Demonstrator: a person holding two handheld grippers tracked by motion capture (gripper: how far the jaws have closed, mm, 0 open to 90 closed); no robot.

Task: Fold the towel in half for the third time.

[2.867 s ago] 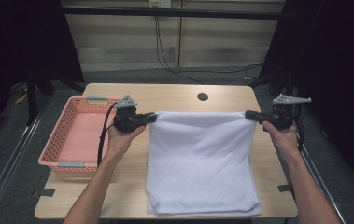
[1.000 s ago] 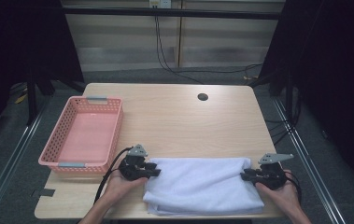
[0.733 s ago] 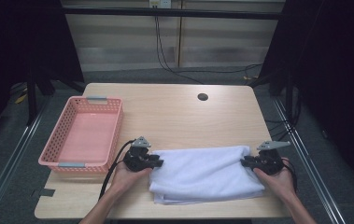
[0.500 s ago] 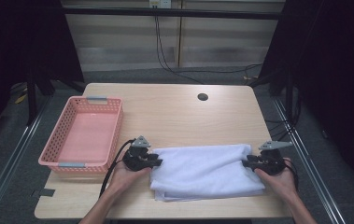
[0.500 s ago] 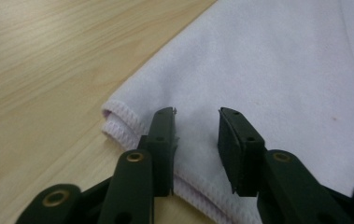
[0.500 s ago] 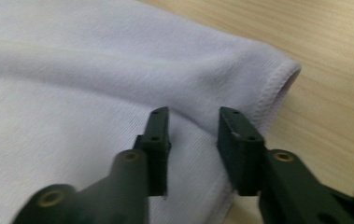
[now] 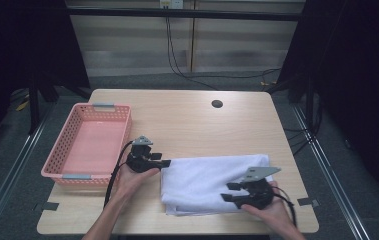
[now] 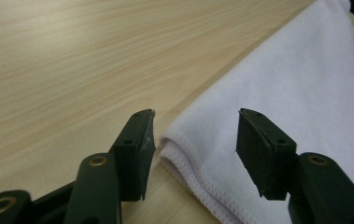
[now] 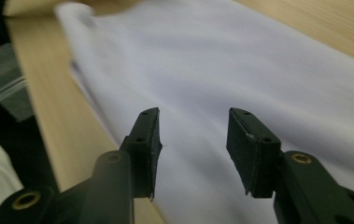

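White towel [image 7: 212, 182] lies folded into a flat band in the lower middle of the high view, on the wooden table [image 7: 187, 120], right of the pink basket [image 7: 84, 145]. Its hemmed layers look soft, stacked and slightly uneven at the near edge. Both grippers have just been opening and nothing is pinched: the left gripper [image 8: 195, 135] stands parted around the towel's folded corner, the right gripper [image 9: 193, 133] gapes above the cloth. One fold seems finished; the next calls for fresh grips on an end, taking every layer together
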